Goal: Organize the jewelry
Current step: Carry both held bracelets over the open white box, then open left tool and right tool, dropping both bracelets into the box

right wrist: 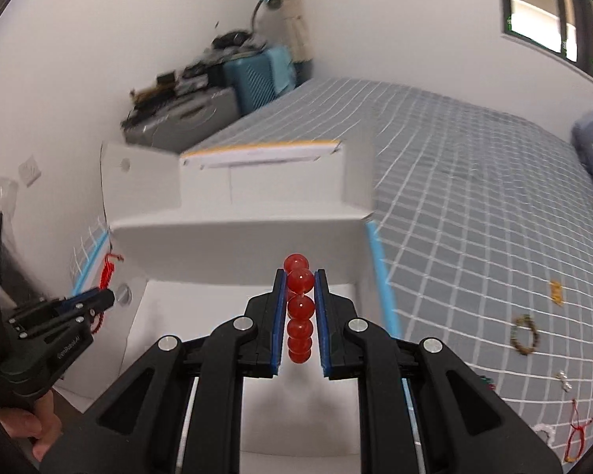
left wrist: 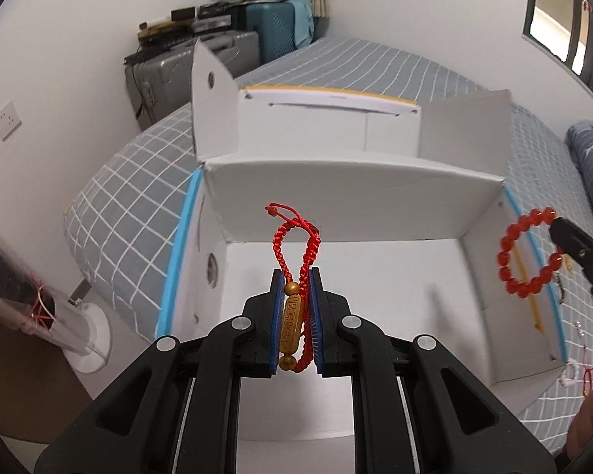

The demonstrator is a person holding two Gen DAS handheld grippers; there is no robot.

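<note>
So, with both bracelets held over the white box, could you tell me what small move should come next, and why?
Probably lower the left gripper slightly and release: its red cord bracelet already hangs over the white box floor.

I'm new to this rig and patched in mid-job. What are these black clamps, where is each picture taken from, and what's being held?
No robot here: a person holds hand tongs in each hand, each with a camera looking along its fingers. In the left view, the left tongs are shut on a red braided cord bracelet with a gold charm. In the right view, the right tongs are shut on a red bead bracelet. Both hover over an open white box on a grey checked bed. More jewelry lies on the bedcover, right of the box.
</note>
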